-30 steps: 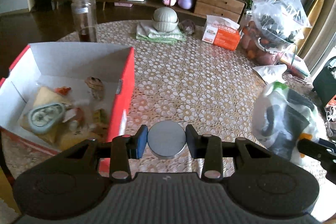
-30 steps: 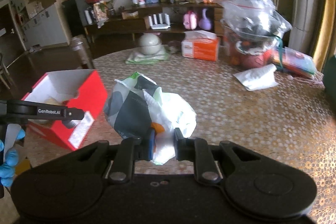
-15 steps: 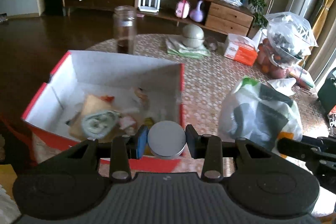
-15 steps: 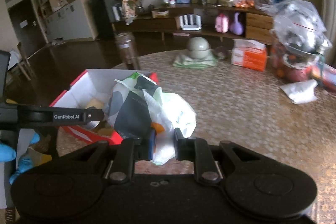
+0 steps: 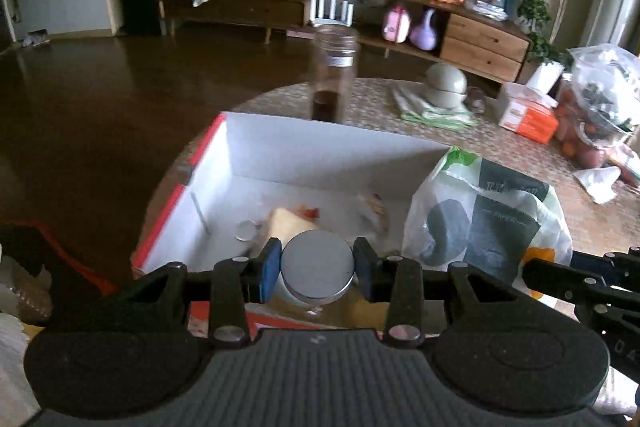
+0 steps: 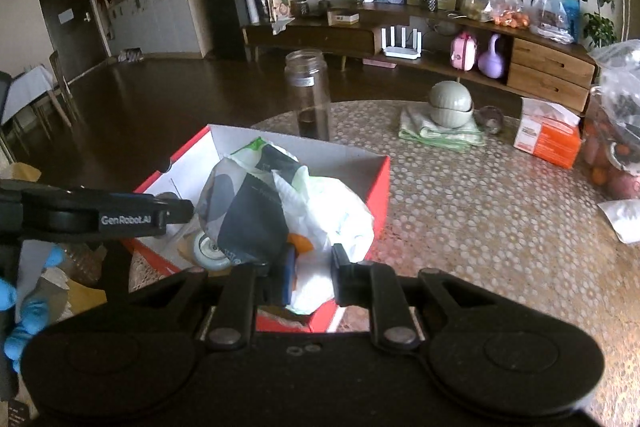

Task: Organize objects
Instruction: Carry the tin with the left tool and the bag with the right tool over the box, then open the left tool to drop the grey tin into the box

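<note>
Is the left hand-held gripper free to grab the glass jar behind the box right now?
Probably not: the left hand-held gripper is shut on a round tin, and the red box stands before the glass jar.

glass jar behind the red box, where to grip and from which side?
Grip the glass jar around its straight body just below the neck, coming in level from the open table side on its right. It stands upright, tall and narrow, and the red box blocks a low approach from the front.
</note>
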Available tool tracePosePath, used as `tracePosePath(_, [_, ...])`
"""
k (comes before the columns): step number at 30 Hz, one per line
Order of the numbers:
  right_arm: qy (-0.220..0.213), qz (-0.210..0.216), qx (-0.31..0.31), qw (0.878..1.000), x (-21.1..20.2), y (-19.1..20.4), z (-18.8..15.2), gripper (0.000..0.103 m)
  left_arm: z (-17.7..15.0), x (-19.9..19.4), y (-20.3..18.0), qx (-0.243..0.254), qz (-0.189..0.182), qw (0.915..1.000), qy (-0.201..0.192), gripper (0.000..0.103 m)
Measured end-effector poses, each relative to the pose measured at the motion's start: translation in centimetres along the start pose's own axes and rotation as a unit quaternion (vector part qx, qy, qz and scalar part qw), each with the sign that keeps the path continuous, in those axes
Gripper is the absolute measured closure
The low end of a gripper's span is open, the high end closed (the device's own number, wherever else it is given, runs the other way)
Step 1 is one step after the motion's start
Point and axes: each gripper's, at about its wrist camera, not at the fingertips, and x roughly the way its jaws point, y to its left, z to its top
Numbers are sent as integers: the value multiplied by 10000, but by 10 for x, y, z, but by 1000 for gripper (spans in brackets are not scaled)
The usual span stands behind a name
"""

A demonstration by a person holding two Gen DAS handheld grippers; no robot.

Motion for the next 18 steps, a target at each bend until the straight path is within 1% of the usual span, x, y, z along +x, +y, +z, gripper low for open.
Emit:
tracePosePath(8, [214,-234,-33,9995,52,14,13,85,12,37,31,-169,346,9991,162,65])
tracePosePath(12, [363,-403,-65,9985,80,18,14,85,16,62,39,-213,483,9981,318,65])
tracePosePath(18, [536,-477,-134,9973,108,21,16,85,16,93,43,-123,658,9966,490,65])
